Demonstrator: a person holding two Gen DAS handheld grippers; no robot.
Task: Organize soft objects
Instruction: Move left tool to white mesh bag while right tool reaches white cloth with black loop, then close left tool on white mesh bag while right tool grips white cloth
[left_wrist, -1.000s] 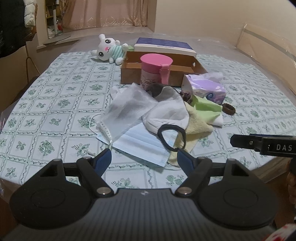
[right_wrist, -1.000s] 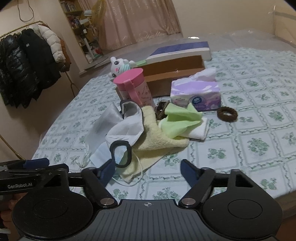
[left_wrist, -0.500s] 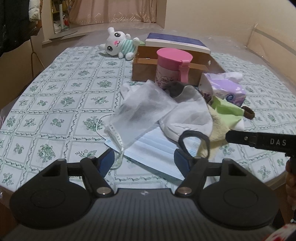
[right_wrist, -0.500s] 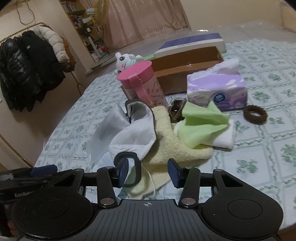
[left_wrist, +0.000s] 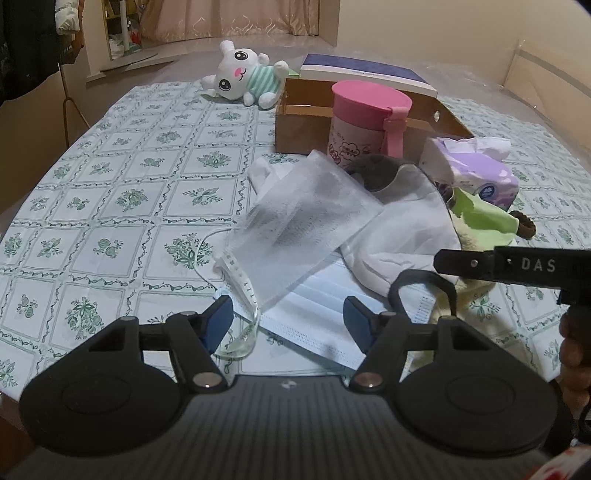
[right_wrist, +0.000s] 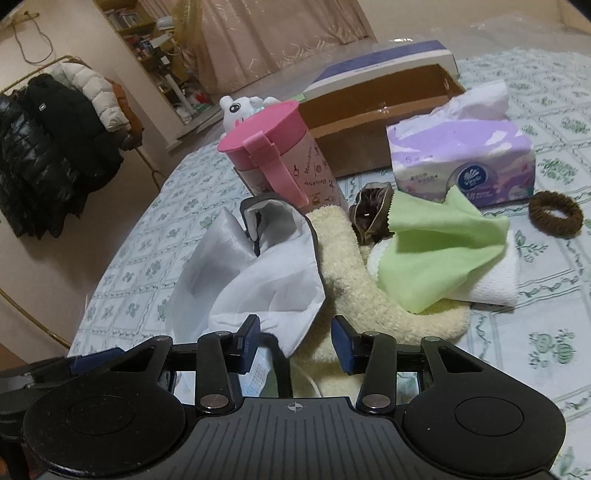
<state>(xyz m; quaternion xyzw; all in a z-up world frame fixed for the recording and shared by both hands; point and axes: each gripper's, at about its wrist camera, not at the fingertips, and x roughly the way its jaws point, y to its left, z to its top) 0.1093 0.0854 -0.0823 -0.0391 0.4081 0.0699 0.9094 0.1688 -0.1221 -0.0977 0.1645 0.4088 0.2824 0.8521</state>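
Observation:
A heap of soft things lies on the patterned tablecloth (left_wrist: 110, 206): a sheer white bag (left_wrist: 295, 221), a blue face mask (left_wrist: 314, 325), a white cloth pouch (right_wrist: 266, 280) with a black strap (left_wrist: 421, 284), a yellow towel (right_wrist: 351, 273), a green cloth (right_wrist: 439, 243) and a folded white cloth (right_wrist: 495, 280). My left gripper (left_wrist: 288, 325) is open over the mask's near edge. My right gripper (right_wrist: 295, 343) is open around the pouch's lower corner, with the towel just behind it. A plush rabbit (left_wrist: 247, 79) lies at the far side.
A pink lidded cup (left_wrist: 364, 118) stands before an open cardboard box (left_wrist: 295, 125) with a blue-topped box (left_wrist: 362, 72) behind. A purple tissue pack (right_wrist: 461, 162) and a brown hair tie (right_wrist: 554, 214) lie right of the heap. A coat rack (right_wrist: 48, 147) stands left.
Both grippers have moved forward and lower onto the heap. My right gripper has narrowed from wide open and now brackets the pouch's corner. The left stays open over the mask.

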